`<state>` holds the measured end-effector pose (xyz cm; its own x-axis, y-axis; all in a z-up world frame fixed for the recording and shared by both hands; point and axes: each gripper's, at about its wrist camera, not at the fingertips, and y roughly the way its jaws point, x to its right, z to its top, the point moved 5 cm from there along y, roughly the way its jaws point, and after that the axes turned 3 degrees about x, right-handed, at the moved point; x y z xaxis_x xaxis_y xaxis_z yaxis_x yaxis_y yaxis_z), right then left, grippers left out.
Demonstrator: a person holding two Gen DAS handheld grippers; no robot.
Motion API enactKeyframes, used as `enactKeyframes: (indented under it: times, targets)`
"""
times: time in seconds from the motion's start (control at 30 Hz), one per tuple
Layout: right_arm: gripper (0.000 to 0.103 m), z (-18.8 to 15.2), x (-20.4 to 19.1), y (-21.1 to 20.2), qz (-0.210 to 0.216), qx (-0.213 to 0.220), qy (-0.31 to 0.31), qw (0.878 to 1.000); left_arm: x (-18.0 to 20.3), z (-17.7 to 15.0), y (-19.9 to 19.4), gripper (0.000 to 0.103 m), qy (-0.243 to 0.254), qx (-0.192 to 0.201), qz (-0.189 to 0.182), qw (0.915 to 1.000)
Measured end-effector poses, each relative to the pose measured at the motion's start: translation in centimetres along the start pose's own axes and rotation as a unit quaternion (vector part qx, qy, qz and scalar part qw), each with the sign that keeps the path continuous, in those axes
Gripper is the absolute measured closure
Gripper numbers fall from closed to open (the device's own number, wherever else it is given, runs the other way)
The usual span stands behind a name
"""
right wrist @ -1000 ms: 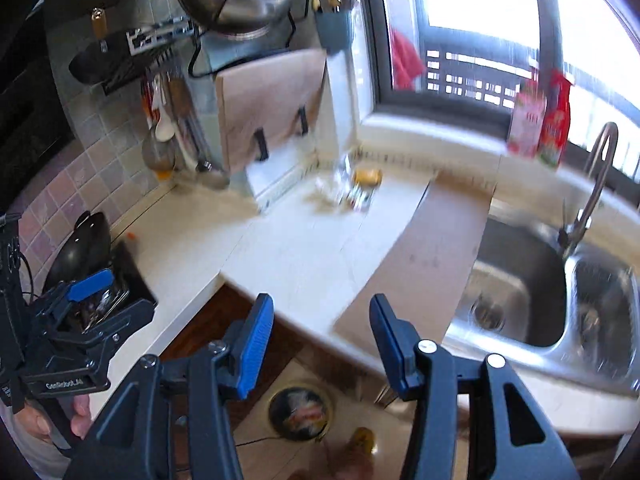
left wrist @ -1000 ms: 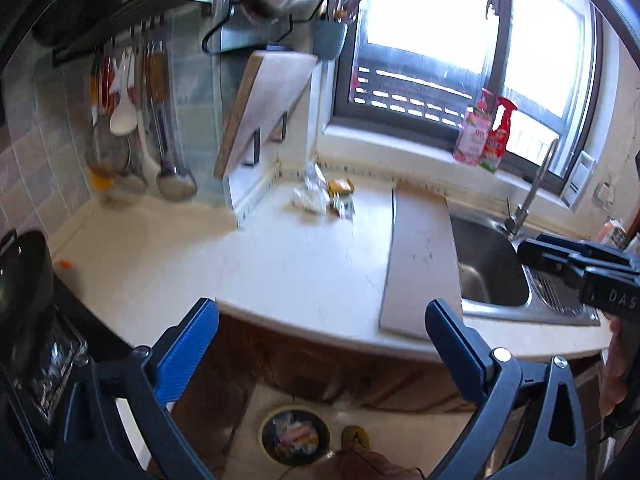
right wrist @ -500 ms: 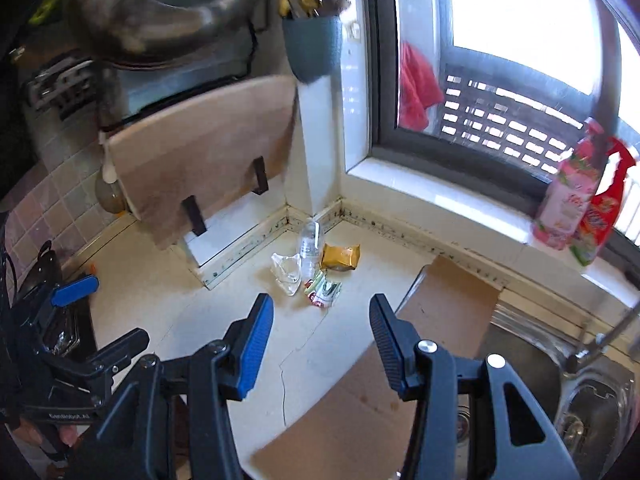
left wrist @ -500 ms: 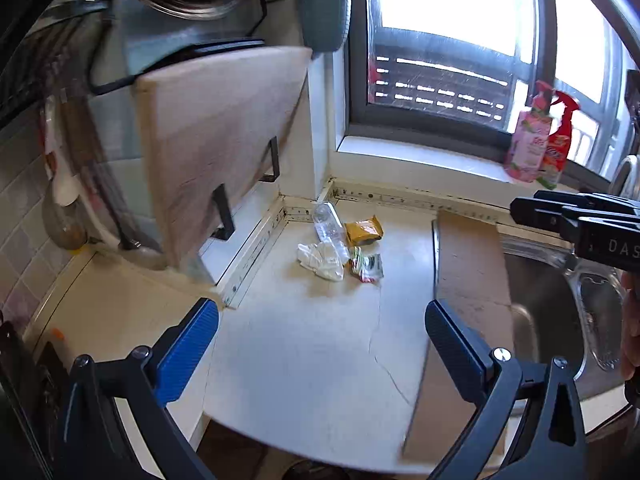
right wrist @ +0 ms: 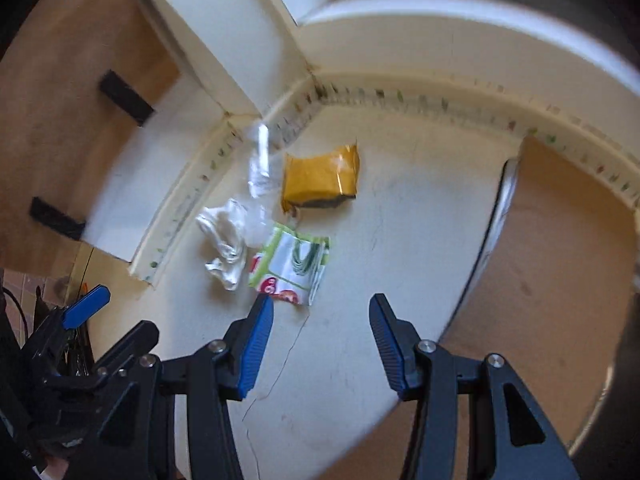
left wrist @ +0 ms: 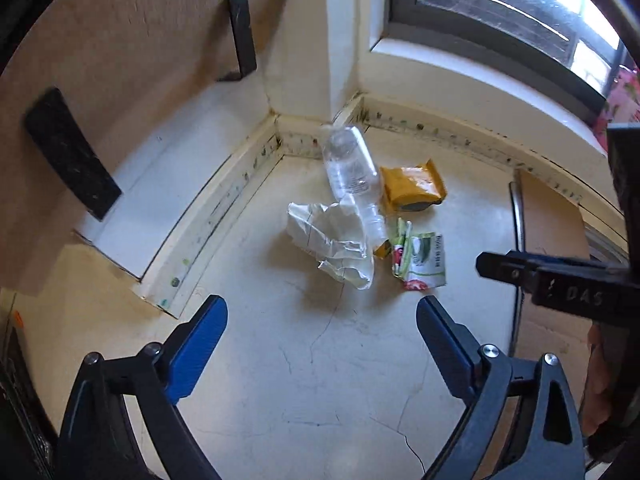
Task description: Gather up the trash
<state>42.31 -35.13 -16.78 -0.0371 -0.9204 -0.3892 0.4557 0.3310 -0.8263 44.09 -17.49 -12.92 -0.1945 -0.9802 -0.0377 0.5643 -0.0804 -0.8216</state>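
Note:
A small heap of trash lies in the counter's back corner. In it are a clear plastic bottle (left wrist: 352,172) on its side, crumpled white paper (left wrist: 336,240), a yellow packet (left wrist: 412,188) and a green-and-white wrapper (left wrist: 420,260). My left gripper (left wrist: 320,320) hovers short of the heap, its jaws wide and closing, nothing between them. My right gripper (right wrist: 320,312) hangs just short of the green-and-white wrapper (right wrist: 292,268), open with a bare gap. The yellow packet (right wrist: 320,178), white paper (right wrist: 224,240) and bottle (right wrist: 260,160) lie beyond it.
A wooden cutting board (left wrist: 100,60) leans in black brackets at the left wall. A brown board (right wrist: 560,260) covers the counter at the right. The window sill (left wrist: 480,92) runs along the back. The pale counter (left wrist: 312,380) is cracked.
Both grippers have swept in from in front of the counter's edge and down toward the corner heap, which now looms large. The left jaws stand slightly narrower than before.

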Motion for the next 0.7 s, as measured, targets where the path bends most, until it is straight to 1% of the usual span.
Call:
enactKeyframes:
  times: [0.03, 0.1, 0.17, 0.2, 0.33, 0.37, 0.4, 0.47, 0.57, 0.63, 0.7]
  targets:
    - [0.054, 0.0, 0.2, 1.1, 0.004, -0.006, 0.008, 1.000, -0.2, 0.1, 0.8, 0.009, -0.003, -0.004, -0.001, 1.0000]
    - [0.059, 0.0, 0.5, 2.8, 0.014, -0.014, 0.020, 1.000, -0.4, 0.3, 1.6, 0.010, -0.006, -0.006, 0.002, 1.0000]
    - [0.062, -0.1, 0.5, 4.0, 0.017, -0.015, 0.024, 0.999, -0.6, 0.5, 2.1, 0.010, -0.009, -0.008, 0.002, 0.9999]
    - [0.067, 0.1, 0.5, 4.3, 0.019, -0.007, 0.022, 1.000, -0.7, 0.6, 2.3, 0.010, -0.011, -0.008, 0.003, 0.9999]
    - [0.073, 0.3, -0.7, 5.1, 0.021, 0.005, 0.001, 1.000, -1.2, 1.1, 3.3, 0.010, -0.024, -0.011, 0.001, 0.9996]
    - [0.077, 0.3, -1.0, 5.3, 0.022, 0.006, -0.004, 1.000, -1.3, 1.1, 3.4, 0.010, -0.027, -0.013, 0.000, 0.9996]
    - [0.086, 0.2, -1.4, 5.6, 0.020, 0.007, -0.013, 1.000, -1.3, 1.2, 3.6, 0.010, -0.030, -0.013, -0.003, 0.9995]
    - [0.094, 0.1, -1.8, 5.9, 0.022, 0.008, -0.024, 0.999, -1.3, 1.3, 4.0, 0.010, -0.035, -0.015, -0.007, 0.9993]
    - [0.097, -0.2, -1.9, 5.8, 0.028, 0.009, -0.027, 0.999, -1.1, 1.4, 4.7, 0.010, -0.043, -0.019, -0.015, 0.9988]
    - [0.100, -0.3, -1.7, 4.9, 0.029, 0.023, -0.029, 0.999, -1.0, 1.5, 5.1, 0.010, -0.052, -0.021, -0.026, 0.9981]
    - [0.100, -0.3, -1.3, 4.0, 0.016, 0.036, -0.032, 0.999, -0.8, 1.6, 5.8, 0.010, -0.061, -0.023, -0.028, 0.9975]
